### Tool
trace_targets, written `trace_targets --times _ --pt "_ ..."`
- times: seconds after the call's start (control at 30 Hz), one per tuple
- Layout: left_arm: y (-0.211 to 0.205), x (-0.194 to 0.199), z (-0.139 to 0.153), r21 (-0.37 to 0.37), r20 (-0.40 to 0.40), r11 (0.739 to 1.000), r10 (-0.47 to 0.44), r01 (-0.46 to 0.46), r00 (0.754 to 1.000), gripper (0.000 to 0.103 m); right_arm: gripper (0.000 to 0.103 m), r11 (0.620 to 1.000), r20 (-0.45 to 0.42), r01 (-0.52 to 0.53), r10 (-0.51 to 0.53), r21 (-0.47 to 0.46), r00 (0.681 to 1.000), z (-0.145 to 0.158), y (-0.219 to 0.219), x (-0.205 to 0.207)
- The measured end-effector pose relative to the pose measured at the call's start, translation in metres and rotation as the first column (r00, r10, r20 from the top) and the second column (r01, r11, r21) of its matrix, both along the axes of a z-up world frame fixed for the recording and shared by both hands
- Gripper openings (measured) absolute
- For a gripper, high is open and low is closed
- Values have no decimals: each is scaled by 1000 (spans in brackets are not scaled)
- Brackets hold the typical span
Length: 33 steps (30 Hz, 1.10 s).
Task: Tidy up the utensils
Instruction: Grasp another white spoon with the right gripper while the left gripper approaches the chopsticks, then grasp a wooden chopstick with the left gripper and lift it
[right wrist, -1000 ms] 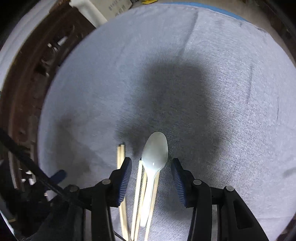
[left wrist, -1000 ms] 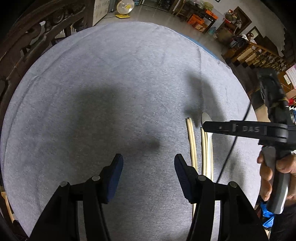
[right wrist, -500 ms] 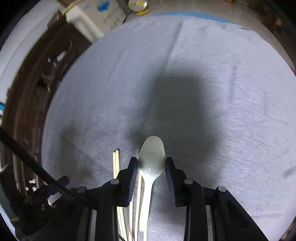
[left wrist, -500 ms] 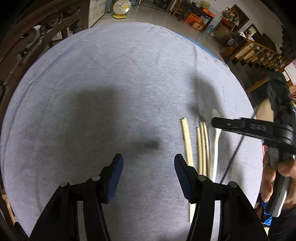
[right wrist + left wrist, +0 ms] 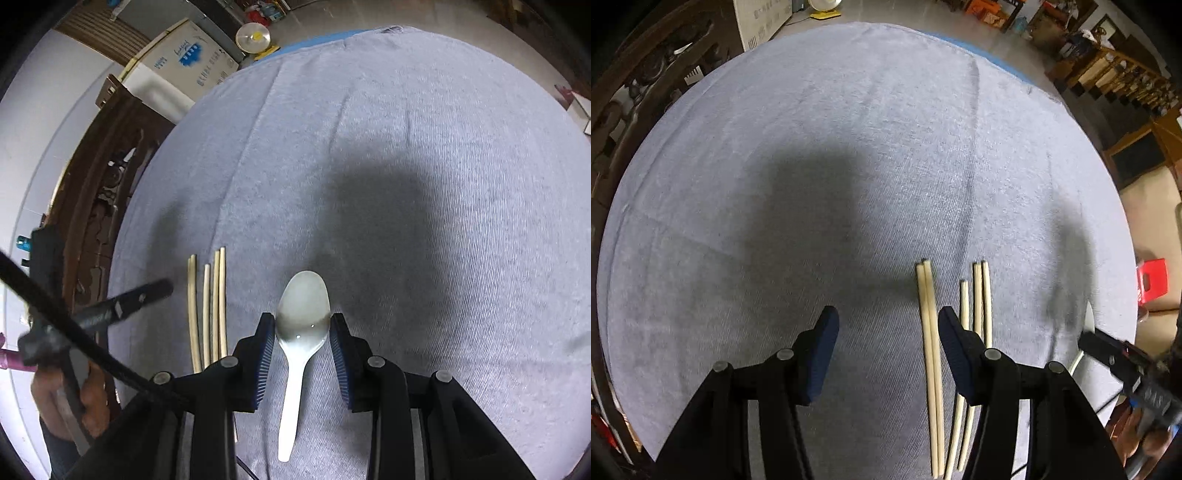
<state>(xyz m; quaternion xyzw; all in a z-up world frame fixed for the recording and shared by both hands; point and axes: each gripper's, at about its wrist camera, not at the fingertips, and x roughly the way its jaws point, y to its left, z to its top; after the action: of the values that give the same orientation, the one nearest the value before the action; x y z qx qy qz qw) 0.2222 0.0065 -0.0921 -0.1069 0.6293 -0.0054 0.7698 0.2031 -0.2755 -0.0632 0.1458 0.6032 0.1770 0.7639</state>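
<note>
A white plastic spoon (image 5: 301, 332) is held by its bowl between the blue pads of my right gripper (image 5: 302, 326), handle pointing back toward the camera, over the grey tablecloth (image 5: 406, 166). Several pale wooden chopsticks (image 5: 210, 306) lie side by side to the left of the spoon. In the left wrist view the chopsticks (image 5: 932, 350) lie just in front of and under the right finger of my left gripper (image 5: 884, 332), which is open and empty. The right gripper (image 5: 1115, 354) and a sliver of the spoon (image 5: 1087, 317) show at the far right there.
The round table's cloth edge (image 5: 1123, 229) drops off to the right. A dark carved wooden chair (image 5: 99, 206) stands at the table's left side. A cardboard box (image 5: 184, 62) and a fan (image 5: 253, 37) sit on the floor beyond. A red stool (image 5: 1152, 280) is at right.
My right gripper closed on the spoon's bowl and carried it to the right, away from the chopsticks. My left gripper shifted right toward the chopsticks and stayed open.
</note>
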Motion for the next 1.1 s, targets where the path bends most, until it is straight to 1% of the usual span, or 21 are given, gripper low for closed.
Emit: trace_targets --times 0.03,0.17,0.23,0.27,0.33,0.4,0.53,0.57,0.6,0.63,0.67,0.73,0.77,0.8,0.9,1.0,1.1 --pt "-2 3 -2 13 -11 1000 -4 4 1000 52 33 1000 1 0 0 7 1000 1 -2 -1" --pt "-7 14 -13 42 -46 999 1 1 999 52 33 999 4 0 0 33 1000 -1 -4 -4" --pt "-10 17 -17 60 -50 998 -3 6 999 52 33 999 6 -2 2 43 1000 0 -5 -4" --pt "-13 19 -16 76 -46 997 -9 12 999 52 33 999 6 -2 2 45 1000 0 -4 -4" --pt "-16 20 -17 69 -48 998 -10 14 999 52 33 999 8 -4 3 50 1000 0 -5 -4" --pt "-22 22 -15 96 -52 995 -15 20 999 52 33 999 7 -6 6 53 1000 -1 -3 -4" --pt "-32 32 -14 121 -85 992 -23 33 996 52 33 999 9 -6 6 54 1000 -1 -2 -3" --pt "-36 37 -15 121 -108 992 -23 36 994 49 33 999 8 -6 6 54 1000 -1 -1 -3" --pt "-41 43 -19 136 -128 990 -24 42 991 43 33 998 8 -7 6 55 1000 -1 -1 -3" --pt "-47 51 -20 166 -134 985 -32 54 990 39 33 998 9 -7 6 54 1000 0 -1 -3" --pt "-52 56 -19 170 -143 983 -43 67 989 35 33 998 10 -7 7 56 1000 0 -1 -3" --pt "-57 62 -19 153 -166 986 -46 71 985 20 33 998 10 -6 5 58 1000 0 -1 -4" --pt "-59 64 -19 148 -171 986 -48 74 984 16 33 998 11 -6 5 58 1000 0 -1 -4" --pt "-60 67 -19 140 -175 987 -52 77 983 9 33 998 12 -6 6 58 1000 1 -2 -5" --pt "-61 67 -20 111 -175 991 -53 74 983 5 33 998 13 -5 4 61 1000 1 -5 -6" --pt "-56 68 -20 70 -172 996 -44 57 984 5 33 998 15 -4 3 66 1000 1 -6 -6" --pt "-54 69 -19 62 -161 996 -49 59 986 5 33 998 16 -7 6 70 1000 0 -6 -6"
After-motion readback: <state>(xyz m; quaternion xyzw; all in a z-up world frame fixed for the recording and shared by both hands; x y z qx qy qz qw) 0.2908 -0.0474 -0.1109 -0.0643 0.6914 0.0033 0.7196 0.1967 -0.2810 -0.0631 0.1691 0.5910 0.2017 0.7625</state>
